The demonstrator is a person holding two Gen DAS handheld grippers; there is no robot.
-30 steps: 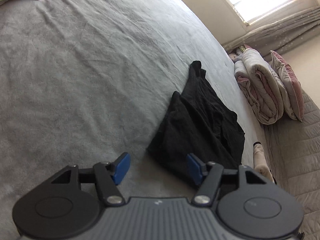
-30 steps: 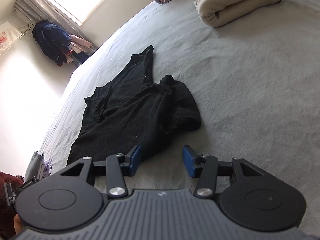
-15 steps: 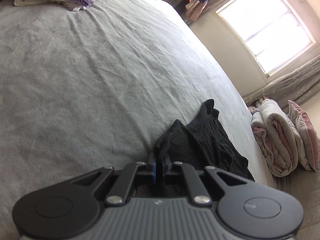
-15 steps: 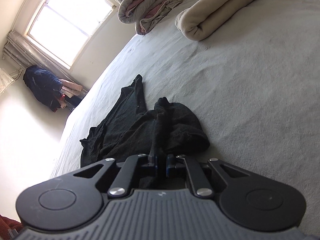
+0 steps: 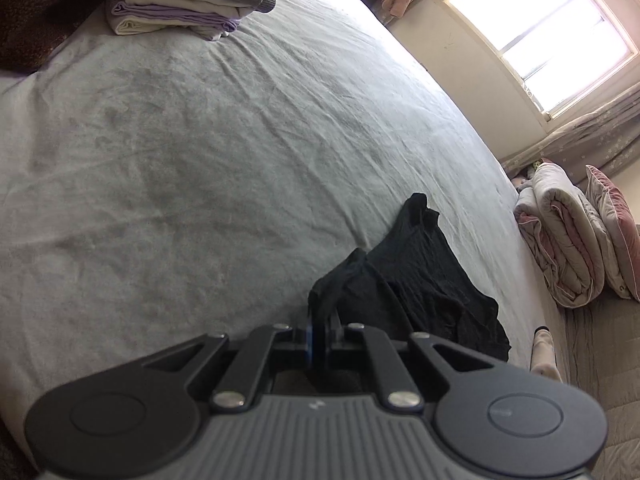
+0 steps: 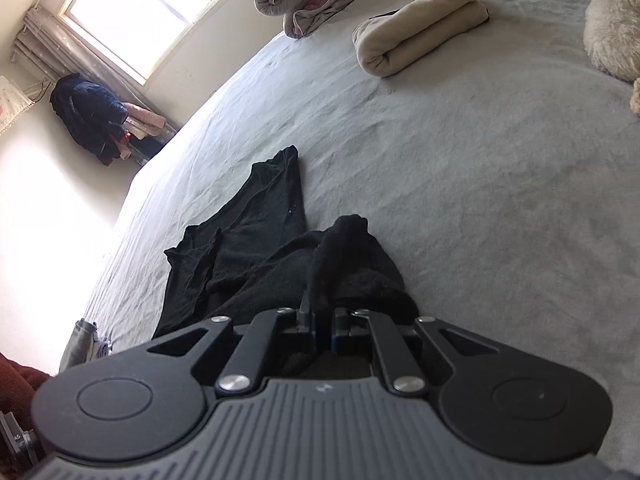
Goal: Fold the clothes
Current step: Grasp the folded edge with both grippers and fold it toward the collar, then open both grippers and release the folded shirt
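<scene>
Black cloth [image 5: 420, 280] lies rumpled, unfolded, on the grey bed [image 5: 200, 160], its near edge pinched by both the left gripper [image 5: 319, 338] and right gripper [image 6: 322, 326], apparently lifting; a folded stack [image 5: 180, 12] sits beyond.

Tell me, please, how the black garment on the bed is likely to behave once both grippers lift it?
The black garment is probably floppy: it lies crumpled, bunching where the right gripper and left gripper pinch it. It seems thin, so likely light and drapes.
</scene>
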